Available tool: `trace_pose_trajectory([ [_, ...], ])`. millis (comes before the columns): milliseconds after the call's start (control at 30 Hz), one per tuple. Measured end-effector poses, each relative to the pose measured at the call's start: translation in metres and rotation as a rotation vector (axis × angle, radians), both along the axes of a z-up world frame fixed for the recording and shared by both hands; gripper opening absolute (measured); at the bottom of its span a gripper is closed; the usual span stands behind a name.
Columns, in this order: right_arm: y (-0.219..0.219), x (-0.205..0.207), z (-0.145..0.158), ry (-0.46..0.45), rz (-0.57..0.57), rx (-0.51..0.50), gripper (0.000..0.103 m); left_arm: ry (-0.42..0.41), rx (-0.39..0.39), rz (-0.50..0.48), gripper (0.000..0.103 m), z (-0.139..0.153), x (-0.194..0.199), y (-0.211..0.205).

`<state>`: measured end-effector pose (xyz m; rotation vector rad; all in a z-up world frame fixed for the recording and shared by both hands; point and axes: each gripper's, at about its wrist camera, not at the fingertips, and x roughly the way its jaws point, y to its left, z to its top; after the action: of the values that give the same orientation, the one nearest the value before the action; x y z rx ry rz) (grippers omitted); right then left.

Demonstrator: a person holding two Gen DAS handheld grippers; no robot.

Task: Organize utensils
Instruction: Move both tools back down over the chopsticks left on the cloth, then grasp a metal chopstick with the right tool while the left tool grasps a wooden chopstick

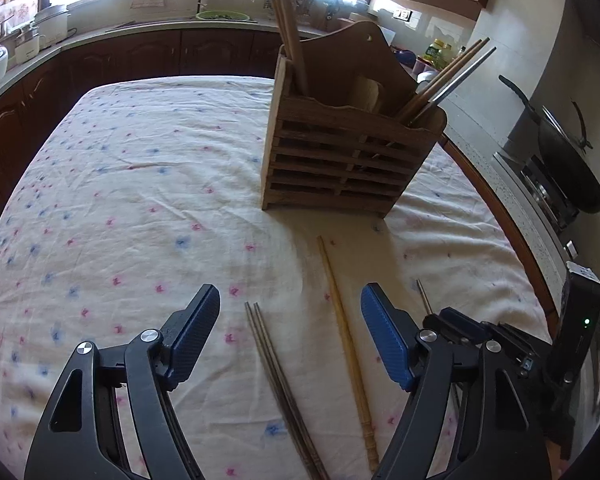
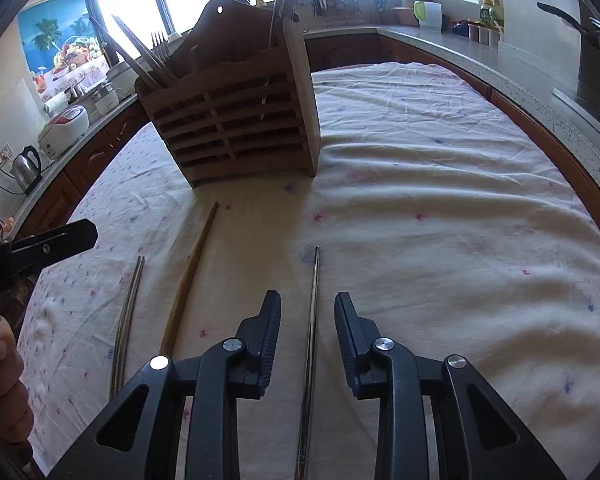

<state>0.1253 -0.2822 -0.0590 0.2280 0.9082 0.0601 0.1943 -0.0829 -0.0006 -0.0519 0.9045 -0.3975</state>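
A slatted wooden utensil holder (image 1: 340, 152) stands on the floral tablecloth (image 1: 120, 200), with chopsticks and other utensils in its compartments; it also shows in the right wrist view (image 2: 240, 120). A pair of metal chopsticks (image 1: 278, 376) and one wooden chopstick (image 1: 346, 340) lie on the cloth between the jaws of my open left gripper (image 1: 290, 304). My right gripper (image 2: 308, 308) is open, its jaws on either side of a single metal chopstick (image 2: 311, 340) that lies on the cloth. The wooden chopstick (image 2: 188, 276) and metal pair (image 2: 128, 312) lie to its left.
The right gripper's body (image 1: 500, 340) sits close to the right of the left gripper. The left gripper's finger (image 2: 48, 248) and a hand (image 2: 0, 368) show at the right view's left edge. Kitchen counters (image 2: 520, 76) ring the table; a wok (image 1: 568, 160) sits on a stove at right.
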Motion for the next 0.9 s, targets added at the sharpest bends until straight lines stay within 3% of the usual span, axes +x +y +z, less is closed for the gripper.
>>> trace_pose_trajectory([
  [167,-0.001,0.004,-0.006,0.012,0.005,-0.065,0.006,0.026,0.042,-0.049,0.064,-0.011,0.016,-0.025],
  [367,-0.026,0.003,-0.008,0.013,-0.044,-0.009,0.006,0.074,0.092,-0.083,0.058,-0.031,0.034,-0.047],
  [500,-0.038,0.005,-0.009,0.010,-0.065,0.043,0.007,0.108,0.133,-0.101,0.047,-0.045,0.043,-0.060],
  [700,-0.041,0.017,-0.011,0.008,-0.075,0.050,0.008,0.037,0.250,-0.130,0.043,-0.050,0.036,-0.081],
  [767,-0.038,0.023,-0.011,0.005,-0.066,0.026,0.008,0.030,0.247,-0.148,0.034,-0.050,0.034,-0.083],
  [833,-0.033,0.027,-0.011,0.007,-0.056,-0.006,0.008,0.025,0.248,-0.160,0.013,-0.050,0.031,-0.085],
  [900,-0.029,0.030,-0.011,0.006,-0.050,-0.034,0.008,0.026,0.242,-0.163,0.009,-0.049,0.030,-0.085],
])
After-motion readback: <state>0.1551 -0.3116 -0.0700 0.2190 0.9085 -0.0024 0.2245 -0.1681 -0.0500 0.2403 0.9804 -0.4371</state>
